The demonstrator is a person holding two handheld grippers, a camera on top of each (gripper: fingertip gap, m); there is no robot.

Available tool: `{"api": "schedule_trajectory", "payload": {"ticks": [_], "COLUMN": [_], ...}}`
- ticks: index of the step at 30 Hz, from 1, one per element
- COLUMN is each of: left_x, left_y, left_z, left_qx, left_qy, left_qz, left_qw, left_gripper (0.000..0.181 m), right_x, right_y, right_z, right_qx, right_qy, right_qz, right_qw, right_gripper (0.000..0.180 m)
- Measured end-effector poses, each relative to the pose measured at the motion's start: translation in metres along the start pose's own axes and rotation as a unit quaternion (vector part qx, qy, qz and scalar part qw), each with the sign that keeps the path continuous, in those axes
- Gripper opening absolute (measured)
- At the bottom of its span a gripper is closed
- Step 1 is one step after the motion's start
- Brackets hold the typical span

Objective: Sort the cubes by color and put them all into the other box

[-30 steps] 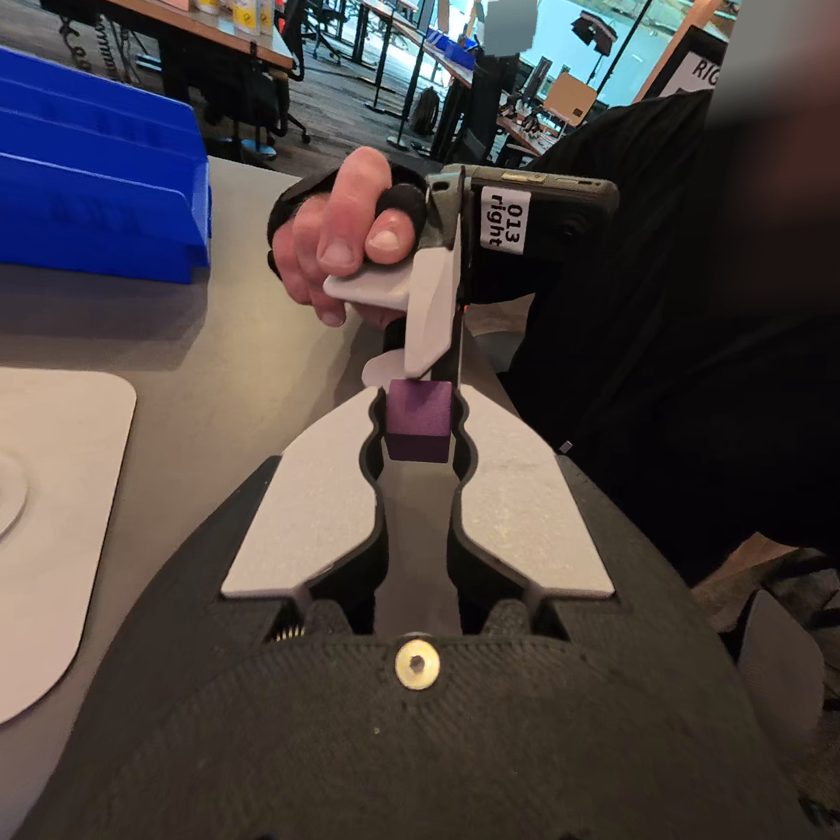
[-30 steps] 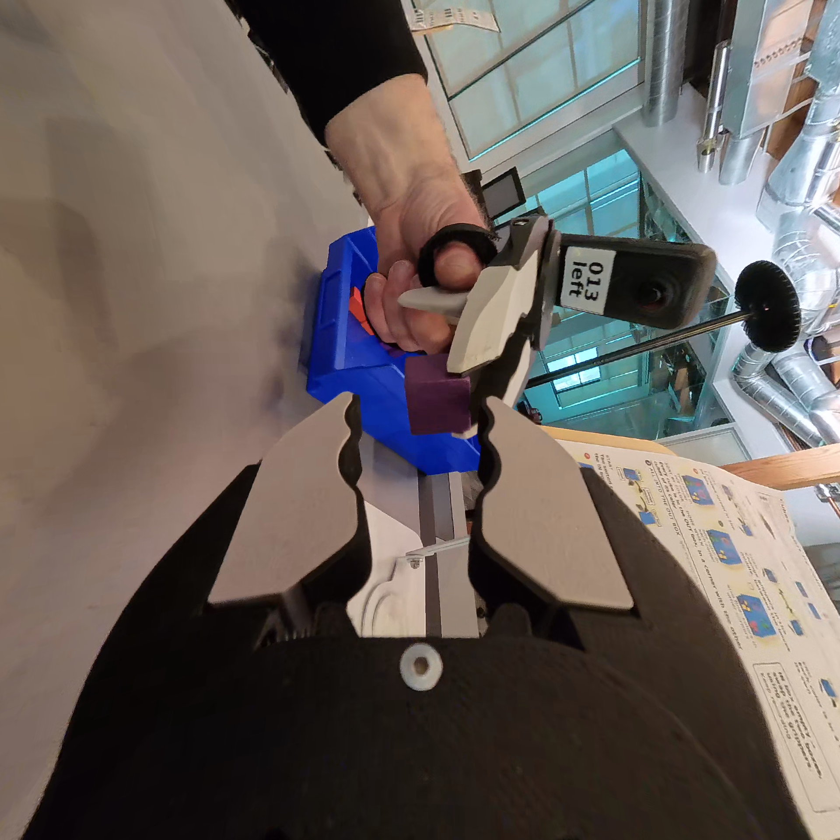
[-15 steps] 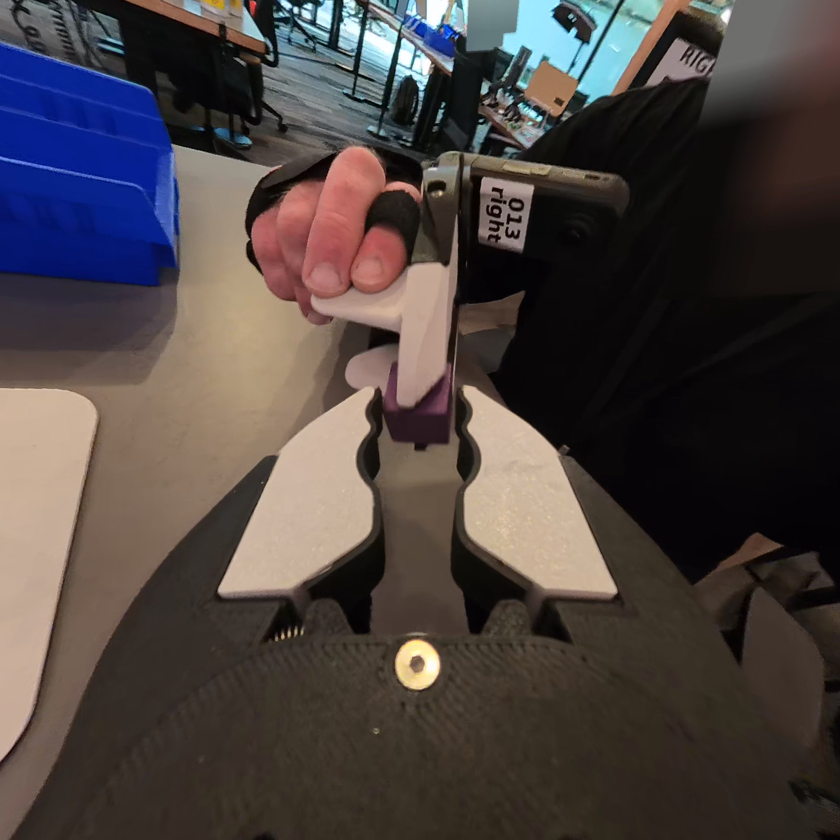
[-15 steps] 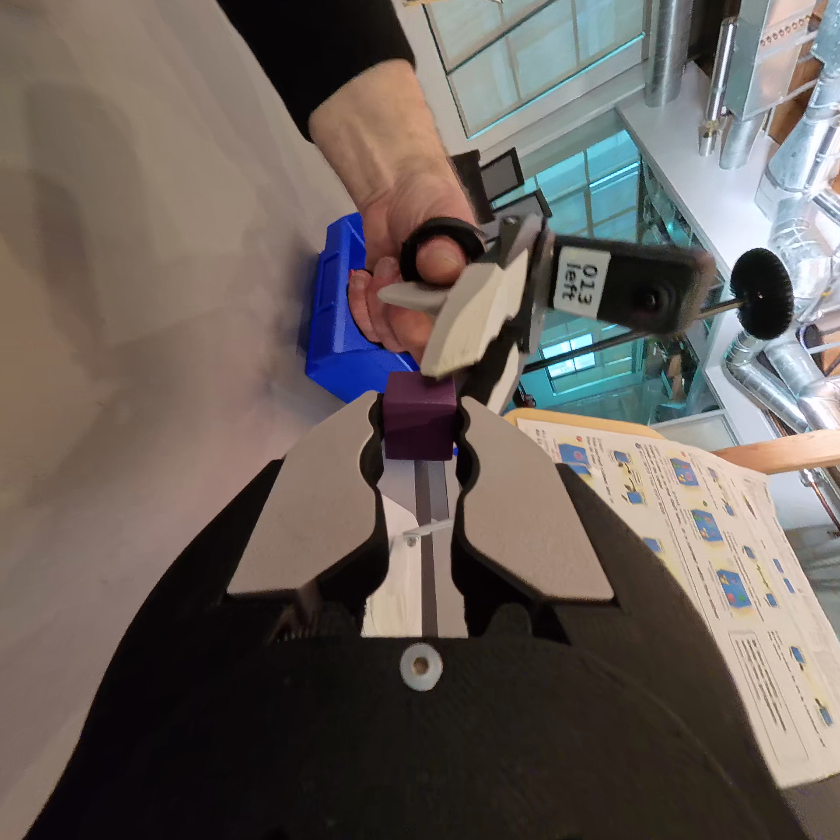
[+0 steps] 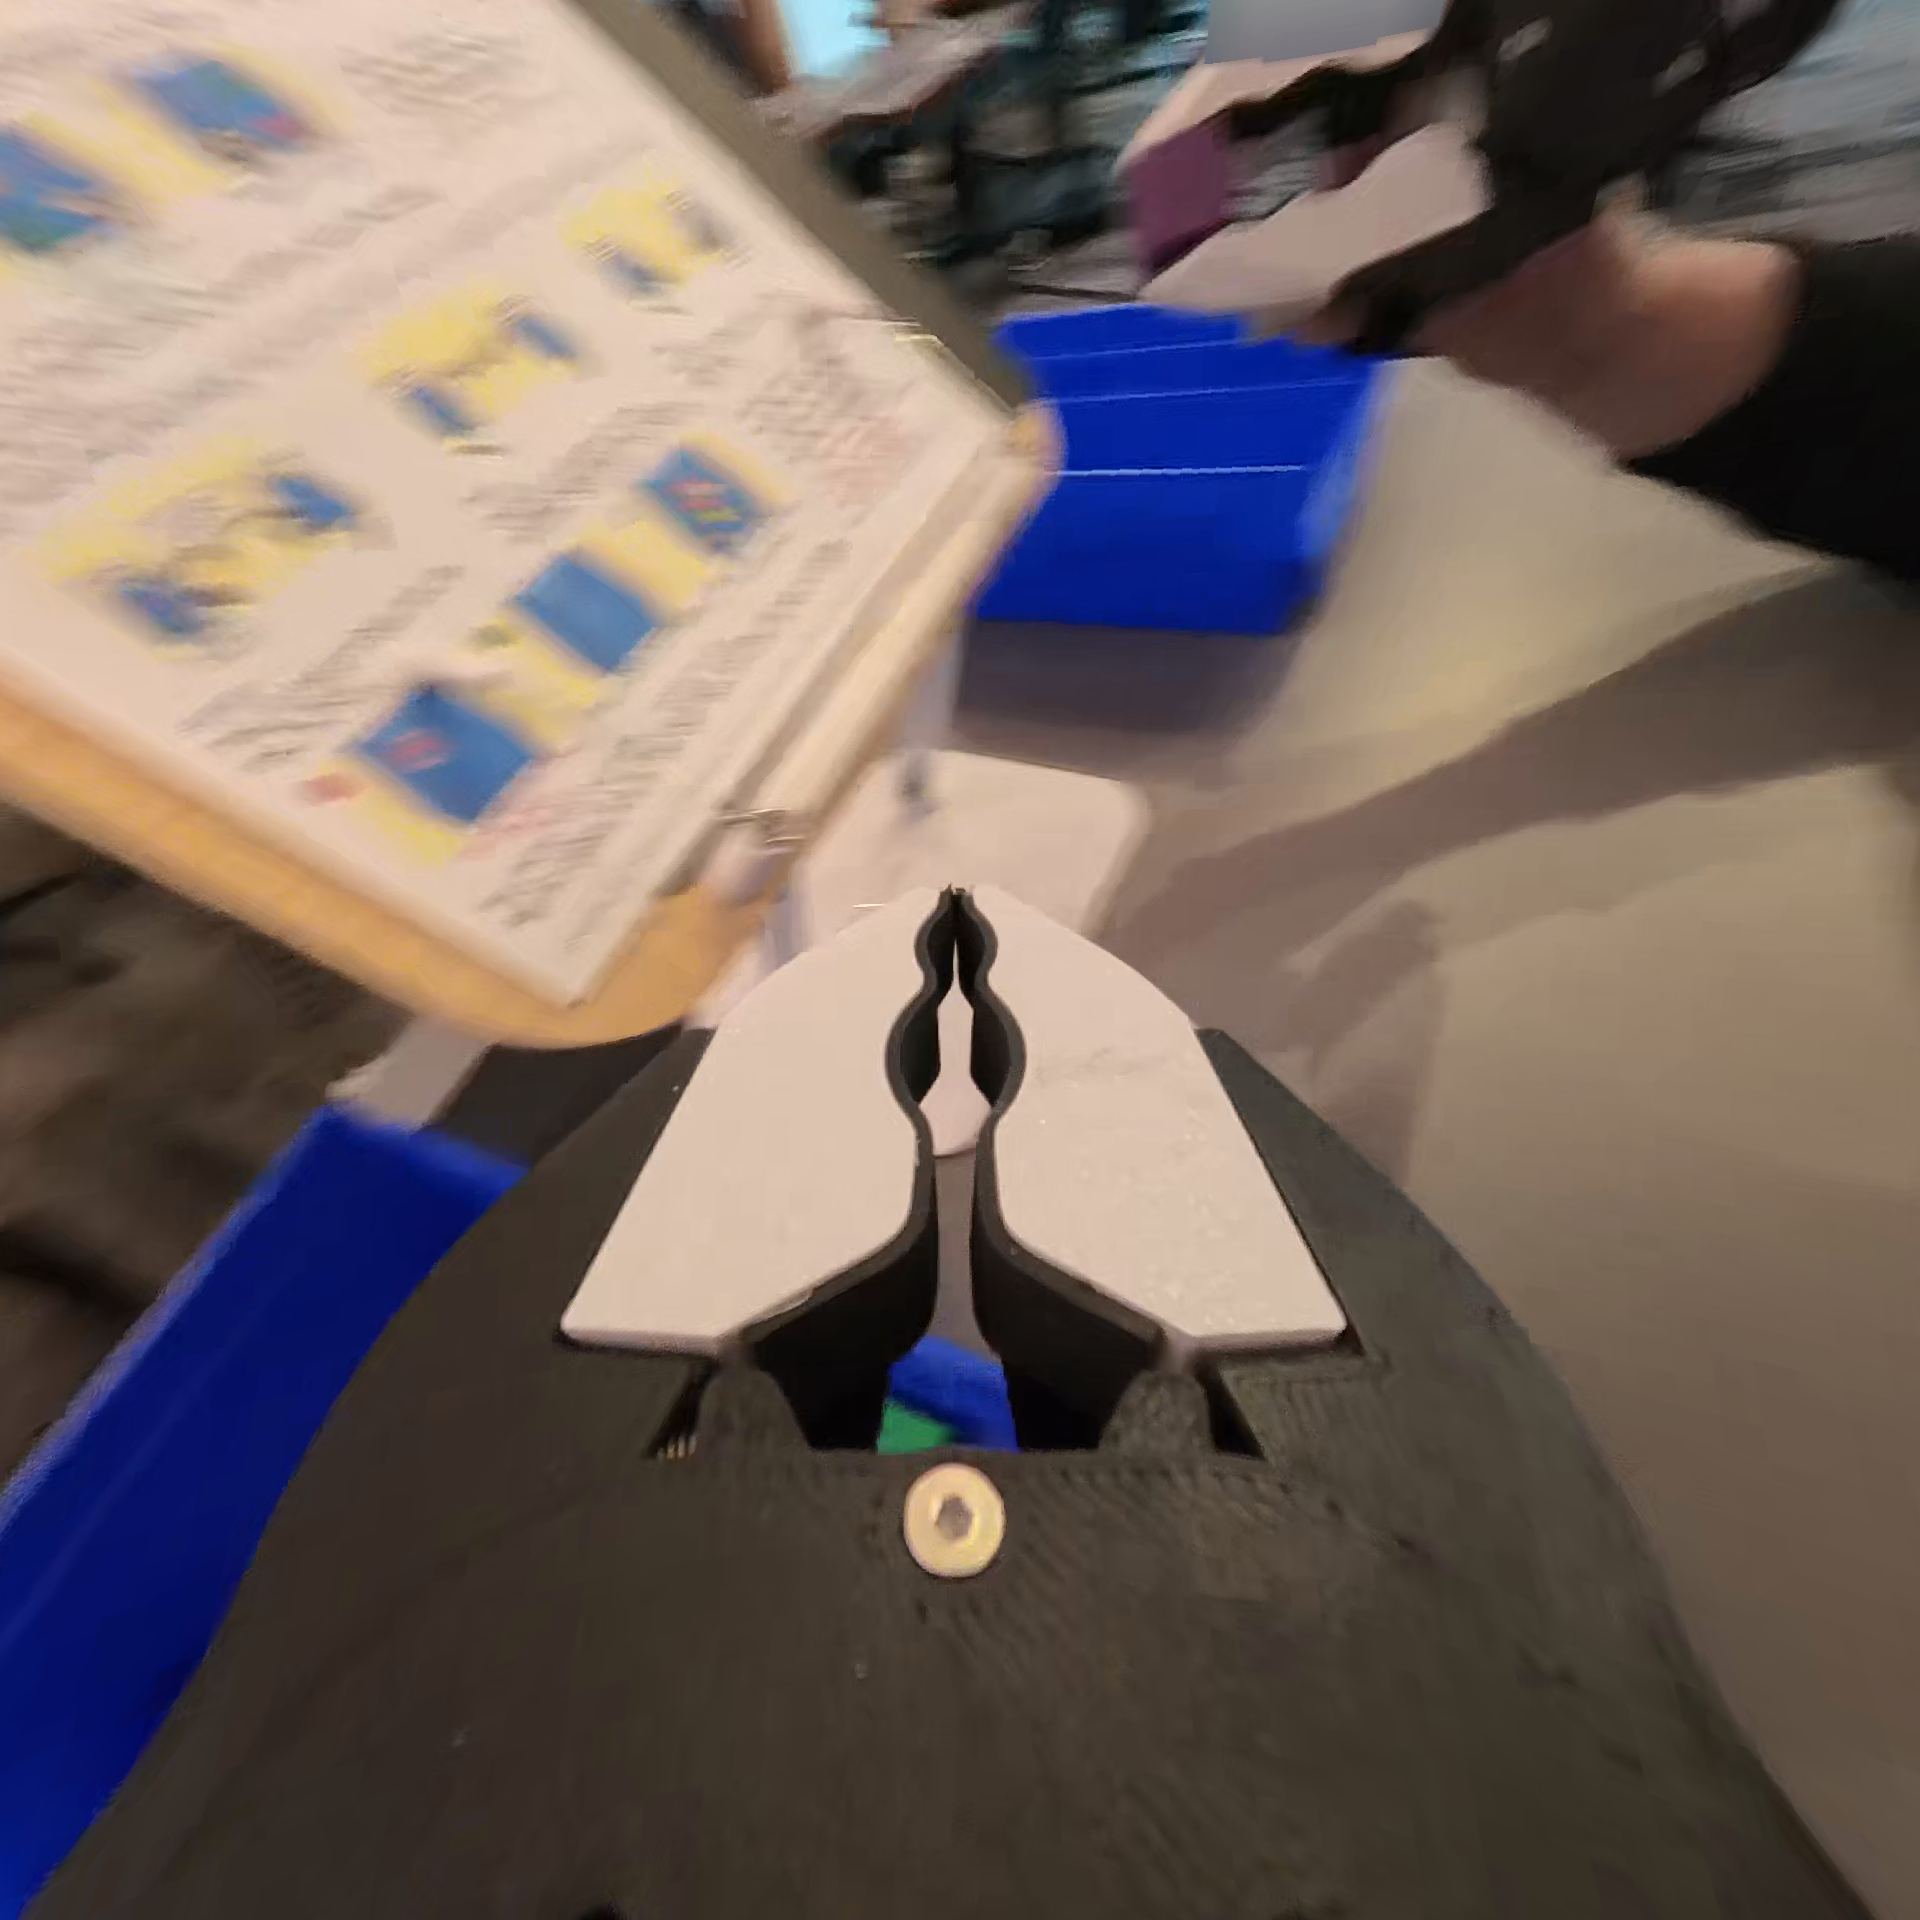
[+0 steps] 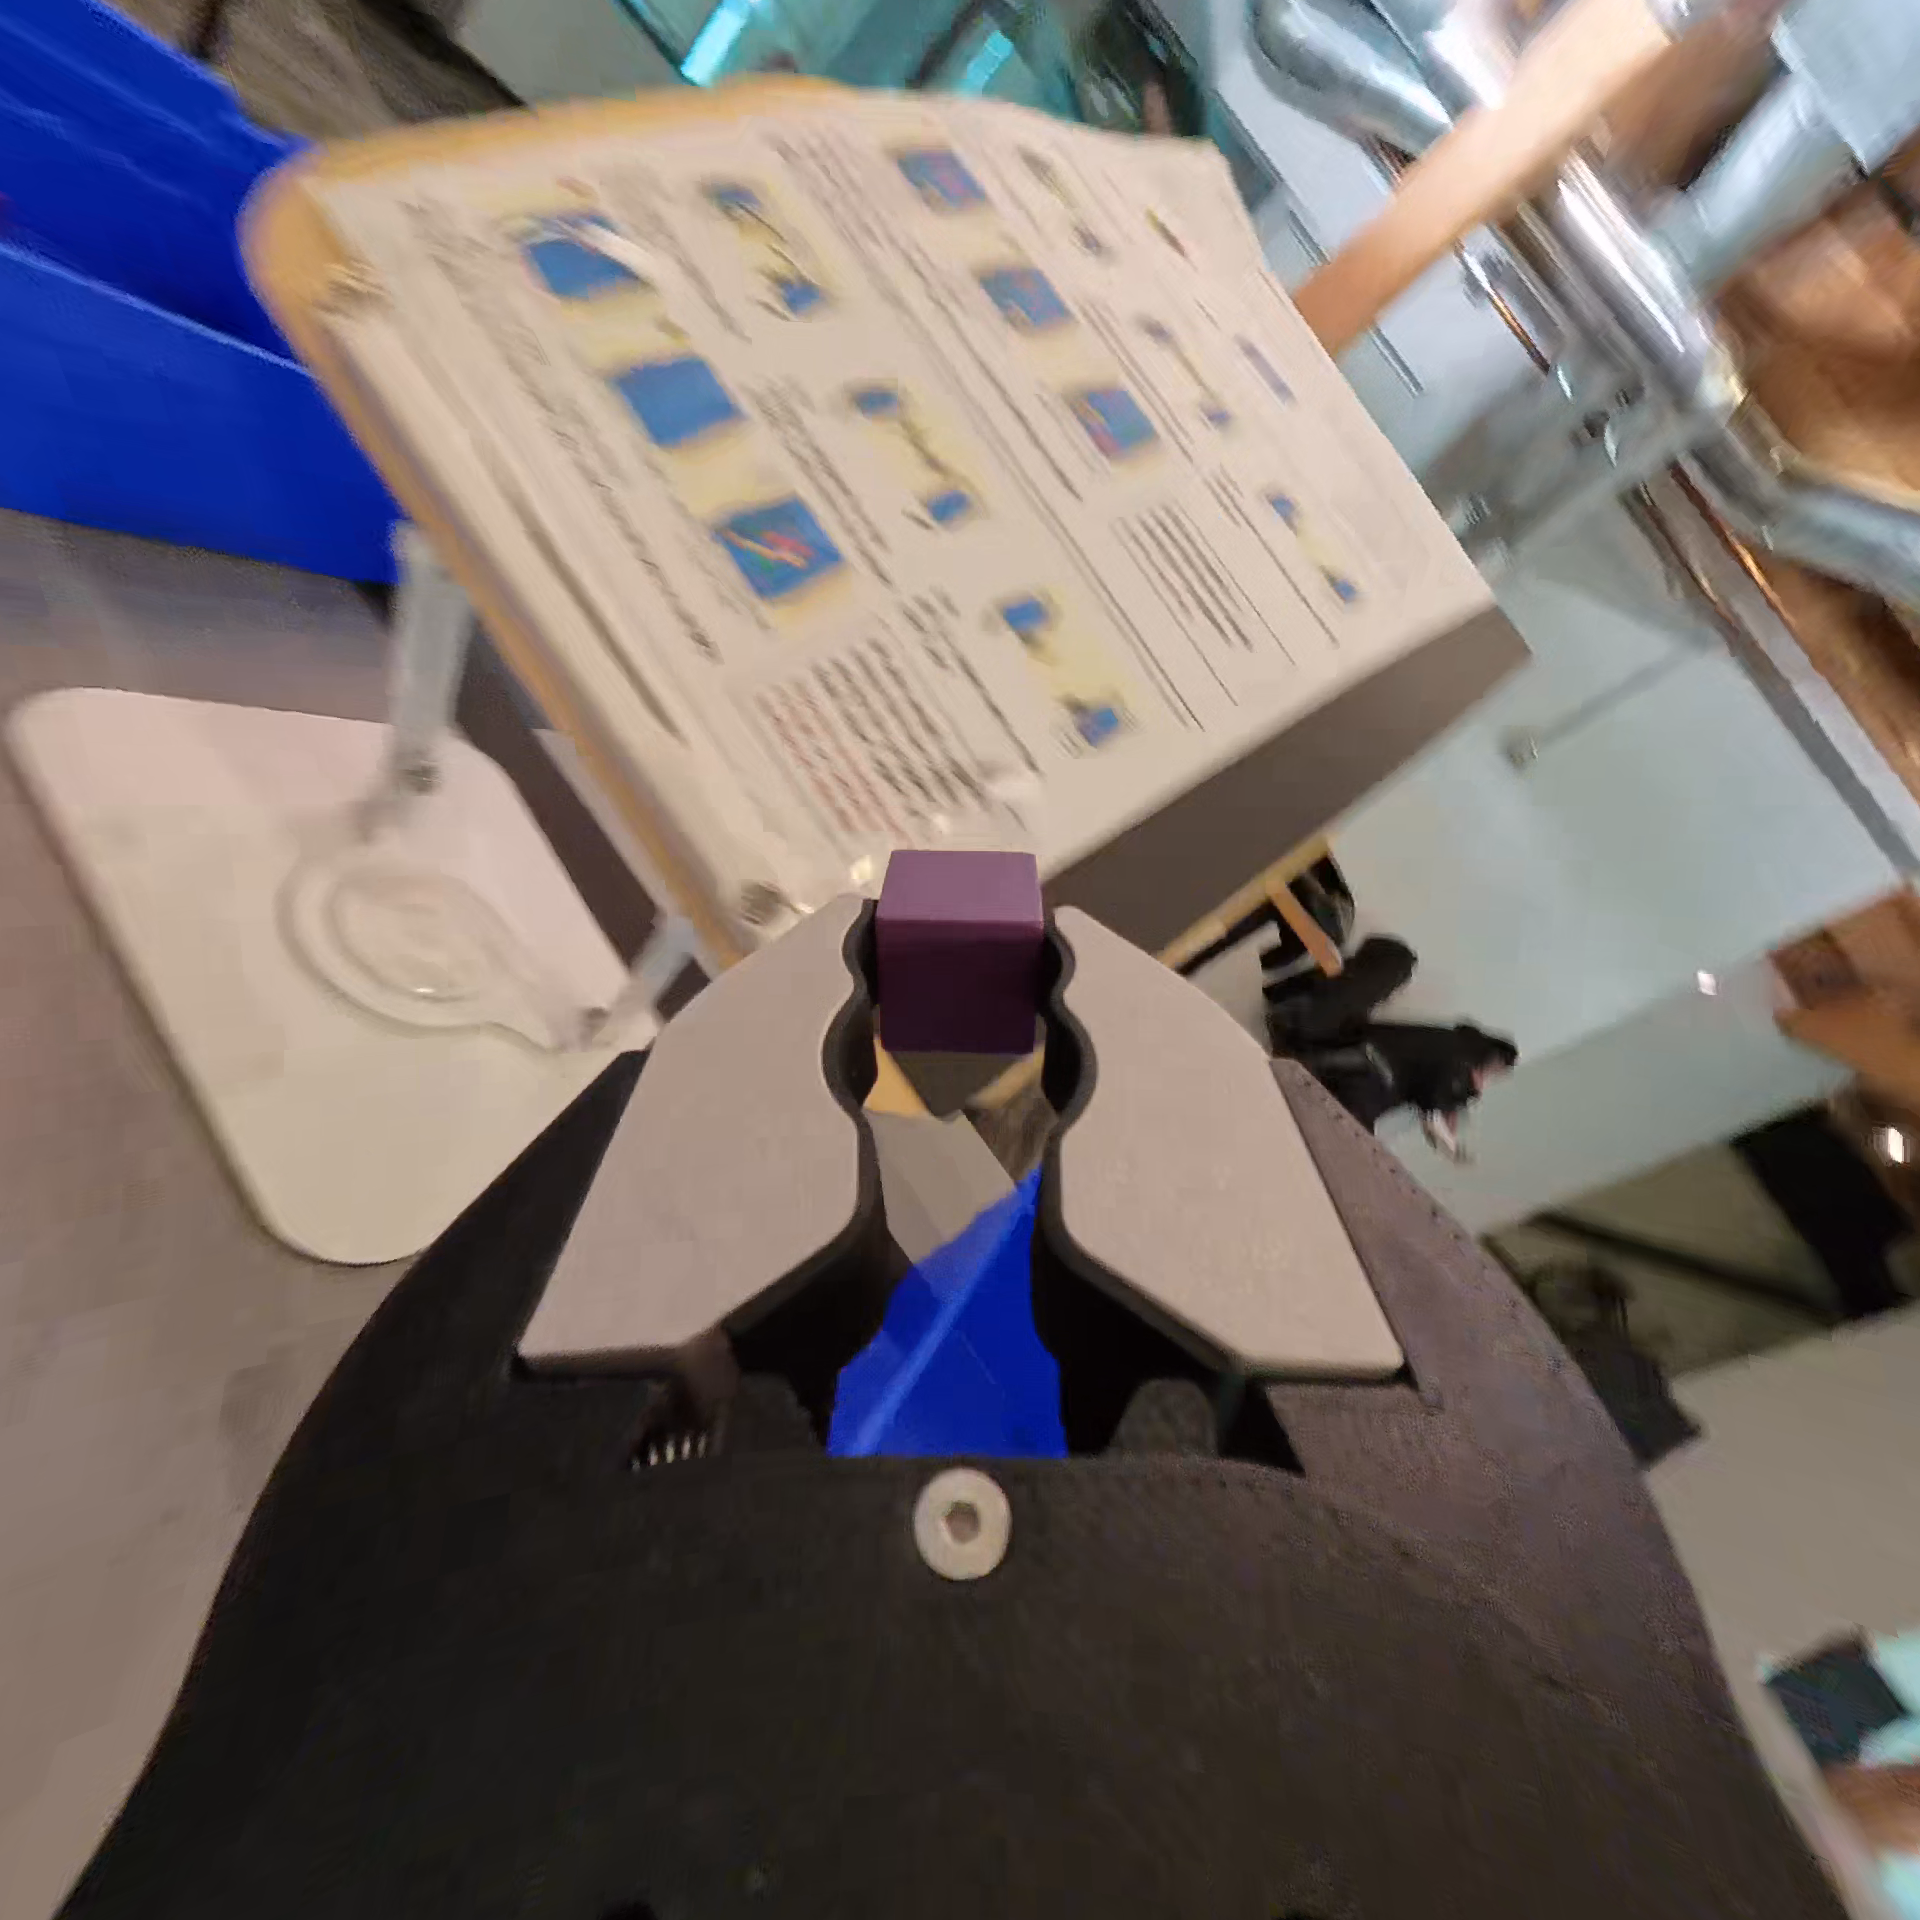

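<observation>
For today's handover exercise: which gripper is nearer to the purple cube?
Right. The right gripper is shut on the purple cube, which sits between its fingertips. The left gripper is shut with nothing in it, well apart from the cube.

- Nothing can be read in either view.
- The instruction sheet (image 6: 862, 447) on the wooden board (image 5: 623, 997) carries printed lines beside blue and yellow pictures, all blurred beyond reading.
- The blue box (image 5: 1174, 488) beyond the board shows no label.
</observation>
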State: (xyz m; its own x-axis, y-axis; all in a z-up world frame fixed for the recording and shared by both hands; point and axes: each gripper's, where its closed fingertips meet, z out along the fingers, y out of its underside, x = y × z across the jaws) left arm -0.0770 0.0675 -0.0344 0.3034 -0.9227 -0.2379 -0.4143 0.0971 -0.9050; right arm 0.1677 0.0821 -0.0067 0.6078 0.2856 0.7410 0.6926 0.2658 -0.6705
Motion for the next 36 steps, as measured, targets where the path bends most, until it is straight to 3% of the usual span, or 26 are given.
{"api": "schedule_trajectory", "payload": {"ticks": [7, 12, 14, 16, 20, 32, 36], "left_x": [-0.038, -0.055, -0.059, -0.061, -0.068, -0.078, -0.082], "left_y": [-0.004, 0.002, 0.008, 0.013, 0.018, 0.023, 0.024], "left_z": [-0.007, -0.01, -0.01, -0.009, -0.014, -0.03, -0.035], "left_qx": [0.034, 0.044, 0.036, 0.027, 0.018, 0.004, 0.003], "left_qy": [-0.07, -0.09, -0.096, -0.096, -0.112, -0.145, -0.161], "left_qz": [-0.034, -0.059, -0.064, -0.067, -0.067, -0.062, -0.061], "left_qw": [0.996, 0.993, 0.993, 0.993, 0.991, 0.988, 0.985], "left_gripper": [0.0, 0.0, 0.0, 0.0, 0.0, 0.0, 0.0], "right_x": [0.07, 0.077, 0.074, 0.077, 0.083, 0.083, 0.082], "right_y": [0.11, 0.188, 0.221, 0.235, 0.227, 0.125, 0.092], "right_z": [0.014, 0.017, 0.015, 0.012, 0.01, 0.012, 0.007], "right_qx": [-0.134, -0.225, -0.287, -0.301, -0.283, -0.179, -0.137], "right_qy": [0.075, 0.073, 0.075, 0.086, 0.093, 0.078, 0.076], "right_qz": [0.123, 0.232, 0.26, 0.277, 0.279, 0.233, 0.207], "right_qw": [0.98, 0.944, 0.919, 0.908, 0.913, 0.953, 0.966], "right_gripper": [0.029, 0.029, 0.068, 0.083, 0.077, 0.058, 0.035]}}
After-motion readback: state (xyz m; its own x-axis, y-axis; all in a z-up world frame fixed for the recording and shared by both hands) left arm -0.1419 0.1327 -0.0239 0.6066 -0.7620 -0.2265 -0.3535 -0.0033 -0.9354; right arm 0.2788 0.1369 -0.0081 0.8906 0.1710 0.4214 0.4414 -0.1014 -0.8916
